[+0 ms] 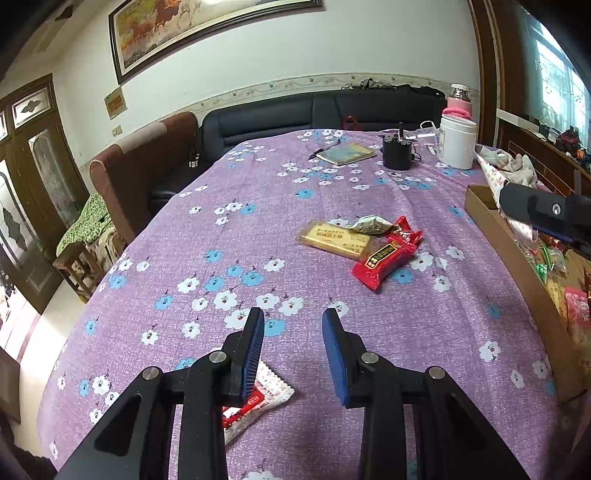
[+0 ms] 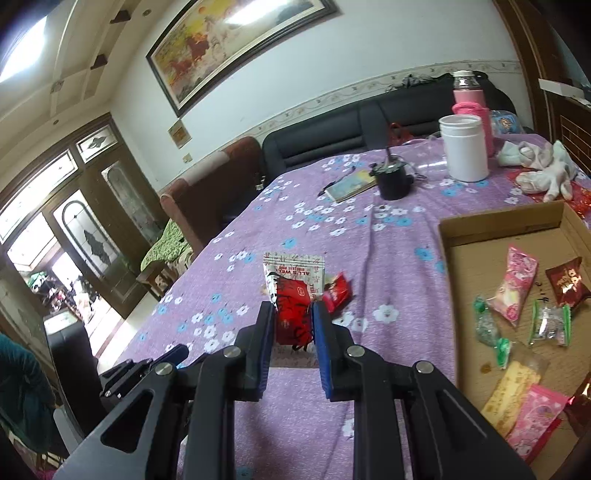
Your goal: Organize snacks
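Purple cloth printed with white and blue flowers covered the surface (image 1: 332, 192). Nearest, the left gripper (image 1: 293, 315) hovered low with its jaws spread and nothing between them; one white-and-red snack packet (image 1: 264, 397) lay flat on the cloth, partly under its left finger. The right gripper (image 2: 292, 309) had its jaws pinching a second white-and-red packet (image 2: 293, 291), held upright above the cloth just left of the cardboard box (image 2: 472, 258). Just past that packet, one small red packet (image 2: 337, 291) lay on the cloth. From the left wrist view, four loose snacks lay clustered mid-surface: one flat gold packet (image 1: 334, 240), one crumpled green-and-white wrapper (image 1: 369, 224) and two red packets, one nearer (image 1: 384, 263) and one farther (image 1: 405, 230), all touching or overlapping. Inside the shallow box, six snacks could be counted: two pink packets (image 2: 515, 286) (image 2: 537, 415), one dark red packet (image 2: 567, 284), two clear candies with green ends (image 2: 487, 325) (image 2: 550, 325) and one yellow cracker pack (image 2: 511, 393); a red sliver at the picture's edge could not be made out. At the far end stood one notebook (image 1: 347, 153) with a pen beside it, one black cup (image 1: 397, 157), one white jar (image 1: 458, 142) and one pink bottle (image 2: 469, 96) behind the jar, with a crumpled white cloth (image 2: 543, 166) to the right. Beyond ran a dark sofa (image 1: 314, 114) under one framed painting (image 1: 192, 29).
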### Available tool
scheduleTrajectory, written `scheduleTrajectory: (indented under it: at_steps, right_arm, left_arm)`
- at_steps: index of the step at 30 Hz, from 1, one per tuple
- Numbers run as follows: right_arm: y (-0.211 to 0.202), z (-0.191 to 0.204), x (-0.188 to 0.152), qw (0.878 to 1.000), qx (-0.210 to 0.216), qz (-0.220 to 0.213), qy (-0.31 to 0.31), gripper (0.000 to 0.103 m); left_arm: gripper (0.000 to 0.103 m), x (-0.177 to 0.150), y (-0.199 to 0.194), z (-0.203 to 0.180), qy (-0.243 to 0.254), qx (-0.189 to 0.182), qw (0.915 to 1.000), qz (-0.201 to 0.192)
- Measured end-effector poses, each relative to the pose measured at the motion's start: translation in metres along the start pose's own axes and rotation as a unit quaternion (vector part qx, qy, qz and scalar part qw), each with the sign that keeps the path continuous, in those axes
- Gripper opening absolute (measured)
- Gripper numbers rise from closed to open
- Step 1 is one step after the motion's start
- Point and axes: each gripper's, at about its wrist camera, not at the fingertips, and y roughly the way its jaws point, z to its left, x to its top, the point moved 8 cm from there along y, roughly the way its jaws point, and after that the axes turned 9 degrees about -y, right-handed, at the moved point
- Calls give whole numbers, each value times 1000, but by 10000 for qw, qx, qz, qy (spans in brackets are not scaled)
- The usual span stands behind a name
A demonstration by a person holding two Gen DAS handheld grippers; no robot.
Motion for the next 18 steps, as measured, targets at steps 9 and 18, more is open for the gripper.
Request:
scheduleTrajectory:
  at_steps: [9,18]
  right_arm:
    - [-20,-28,12,9990,-187,-234,343,21]
    - [-42,-67,21,9942,-411,-453,882,21]
  left_arm:
    - [34,3,-7,-14,104,-52,9999,-54]
    - [34,5,-15,-32,266,-189,9994,-64]
